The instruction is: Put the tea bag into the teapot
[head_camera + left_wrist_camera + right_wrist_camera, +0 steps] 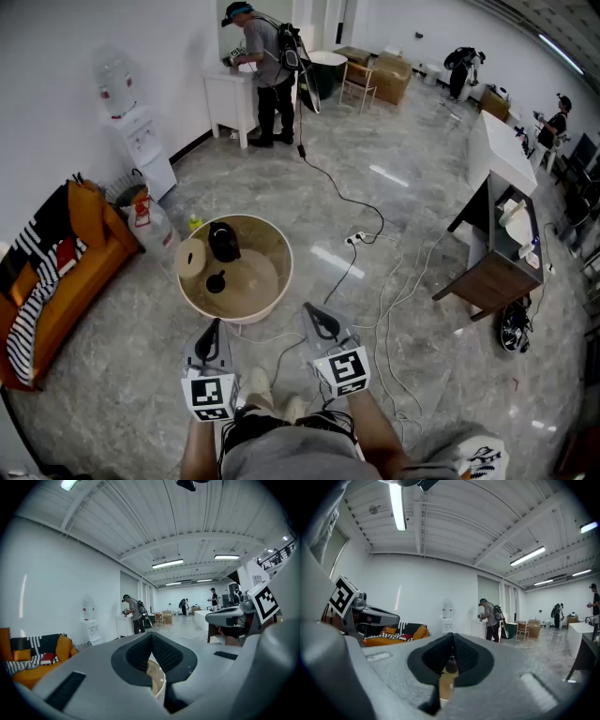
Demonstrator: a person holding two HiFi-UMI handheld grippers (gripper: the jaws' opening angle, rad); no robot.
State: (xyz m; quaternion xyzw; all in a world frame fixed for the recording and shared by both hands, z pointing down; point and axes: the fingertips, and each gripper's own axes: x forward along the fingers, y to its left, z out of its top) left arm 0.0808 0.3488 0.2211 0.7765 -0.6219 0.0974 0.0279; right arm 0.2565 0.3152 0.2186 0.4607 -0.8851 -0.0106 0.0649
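Standing on the round table (270,255), the black teapot (224,241) is ahead of both claws and well apart from them, nearer the left gripper (212,330) than the right gripper (322,324). Both pairs of jaws are pressed together with nothing between them. The tea bag is too small to pick out; it may be the dark bit (216,280) beside the teapot.

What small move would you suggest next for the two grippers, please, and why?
Probably carry both forward over the round wooden table. The left gripper and right gripper hang short of its rim, fingers shut on nothing, while the black teapot stands on it; I can't make out a tea bag.
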